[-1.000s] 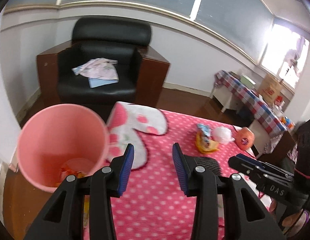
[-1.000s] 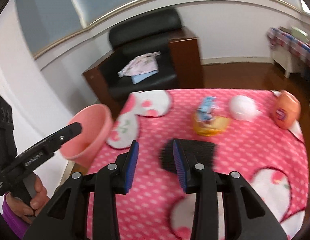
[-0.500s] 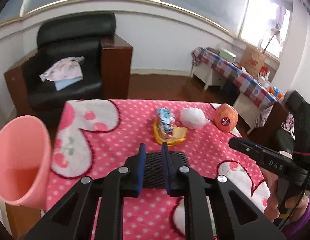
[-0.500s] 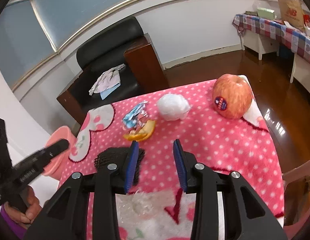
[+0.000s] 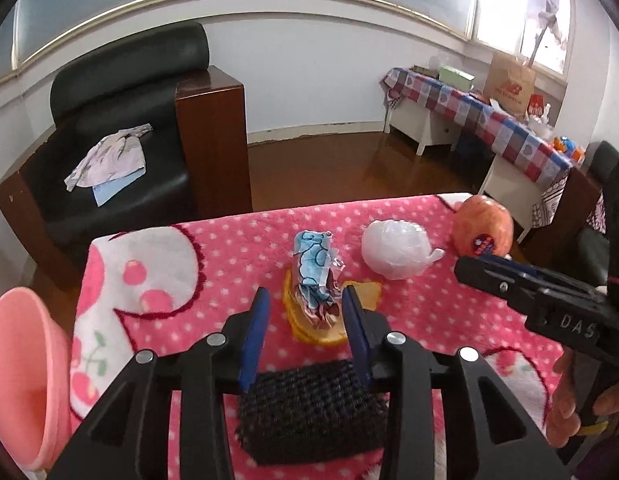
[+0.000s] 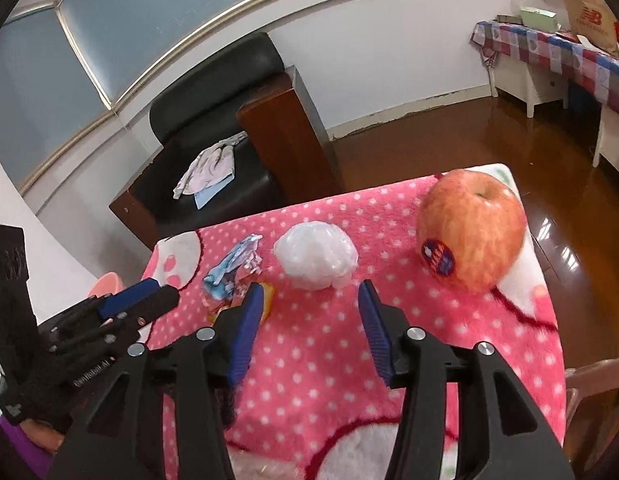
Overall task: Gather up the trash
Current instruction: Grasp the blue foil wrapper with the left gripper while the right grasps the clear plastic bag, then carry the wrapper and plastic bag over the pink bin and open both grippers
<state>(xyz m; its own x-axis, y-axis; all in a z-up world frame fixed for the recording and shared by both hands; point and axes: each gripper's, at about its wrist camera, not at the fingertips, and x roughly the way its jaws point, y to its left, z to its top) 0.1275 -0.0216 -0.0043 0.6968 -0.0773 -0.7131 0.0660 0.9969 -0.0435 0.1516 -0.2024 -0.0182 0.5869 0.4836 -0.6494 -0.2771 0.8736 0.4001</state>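
Observation:
On the pink dotted tablecloth (image 5: pixel 237 248) lie a crumpled blue wrapper (image 5: pixel 315 270) on an orange peel (image 5: pixel 329 332), a white plastic ball (image 5: pixel 393 250) and a black mesh sleeve (image 5: pixel 309 412). My left gripper (image 5: pixel 305 304) is open, its fingertips on either side of the wrapper's near end. My right gripper (image 6: pixel 309 296) is open, just short of the white plastic ball (image 6: pixel 315 256). The wrapper (image 6: pixel 231 268) shows left of it. A pink bin (image 5: pixel 21 372) stands at the table's left edge.
An apple (image 6: pixel 471 236) with a sticker sits at the table's far right corner. A black armchair (image 5: pixel 121 120) with clothes stands beyond the table. A checked side table (image 5: pixel 489 116) is at the right wall. The left gripper (image 6: pixel 137 300) appears in the right wrist view.
My left gripper swung from the pink bin to the wrapper, closing briefly then opening. My right gripper moved right and forward toward the white ball and opened wider.

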